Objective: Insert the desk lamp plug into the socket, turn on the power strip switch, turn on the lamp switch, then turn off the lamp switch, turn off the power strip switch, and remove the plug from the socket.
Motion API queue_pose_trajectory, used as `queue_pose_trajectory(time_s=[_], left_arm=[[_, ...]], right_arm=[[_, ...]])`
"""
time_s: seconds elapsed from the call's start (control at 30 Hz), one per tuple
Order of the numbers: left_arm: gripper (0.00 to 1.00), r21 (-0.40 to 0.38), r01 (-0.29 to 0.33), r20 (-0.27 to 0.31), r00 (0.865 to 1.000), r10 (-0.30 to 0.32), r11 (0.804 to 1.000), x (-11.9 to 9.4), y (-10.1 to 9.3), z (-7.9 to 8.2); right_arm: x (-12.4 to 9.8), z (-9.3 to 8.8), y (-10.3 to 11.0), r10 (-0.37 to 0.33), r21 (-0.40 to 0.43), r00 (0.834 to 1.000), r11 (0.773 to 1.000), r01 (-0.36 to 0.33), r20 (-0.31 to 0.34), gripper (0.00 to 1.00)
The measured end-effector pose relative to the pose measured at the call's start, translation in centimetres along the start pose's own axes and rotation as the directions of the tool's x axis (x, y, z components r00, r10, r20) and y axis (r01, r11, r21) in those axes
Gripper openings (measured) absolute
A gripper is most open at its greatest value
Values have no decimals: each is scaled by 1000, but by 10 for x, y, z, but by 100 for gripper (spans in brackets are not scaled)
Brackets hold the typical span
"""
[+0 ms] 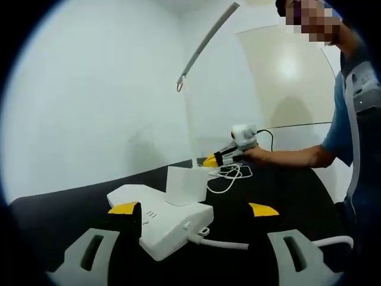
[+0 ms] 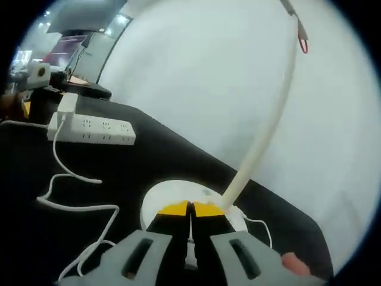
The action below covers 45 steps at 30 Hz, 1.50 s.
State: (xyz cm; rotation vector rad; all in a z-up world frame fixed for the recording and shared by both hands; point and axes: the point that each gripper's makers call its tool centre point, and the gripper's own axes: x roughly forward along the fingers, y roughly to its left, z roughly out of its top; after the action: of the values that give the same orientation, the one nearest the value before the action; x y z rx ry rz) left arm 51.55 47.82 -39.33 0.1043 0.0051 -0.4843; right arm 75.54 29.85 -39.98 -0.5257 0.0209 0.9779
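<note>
Left tool (image 1: 193, 210) is standing wide at the power strip (image 1: 159, 217).
Right tool (image 2: 190, 209) is pressing, tips together, on the lamp base (image 2: 161, 198); no legible markings.

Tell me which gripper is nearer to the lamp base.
Right. The right gripper is shut with its tips over the round lamp base, by the stem. The left gripper is open across the table, straddling the power strip.
</note>
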Motion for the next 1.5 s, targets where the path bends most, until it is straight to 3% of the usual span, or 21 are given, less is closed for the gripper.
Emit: queue_pose_trajectory(time_s=[0.23, 0.73, 1.5], left_arm=[[68, 6, 1, -5, 1000, -1, 1000, 0, -2, 0], [68, 15, 3, -16, 1000, -3, 1000, 1, -6, -2], [68, 17, -1, -24, 1000, 2, 1000, 2, -6, -3]], right_arm=[[4, -6, 4, 8, 0, 1000, 1000, -8, -26, 4], [4, -8, 4, 13, 32, 1000, 999, -13, -9, 3], [3, -6, 8, 0, -9, 1000, 1000, -1, -16, 2]])
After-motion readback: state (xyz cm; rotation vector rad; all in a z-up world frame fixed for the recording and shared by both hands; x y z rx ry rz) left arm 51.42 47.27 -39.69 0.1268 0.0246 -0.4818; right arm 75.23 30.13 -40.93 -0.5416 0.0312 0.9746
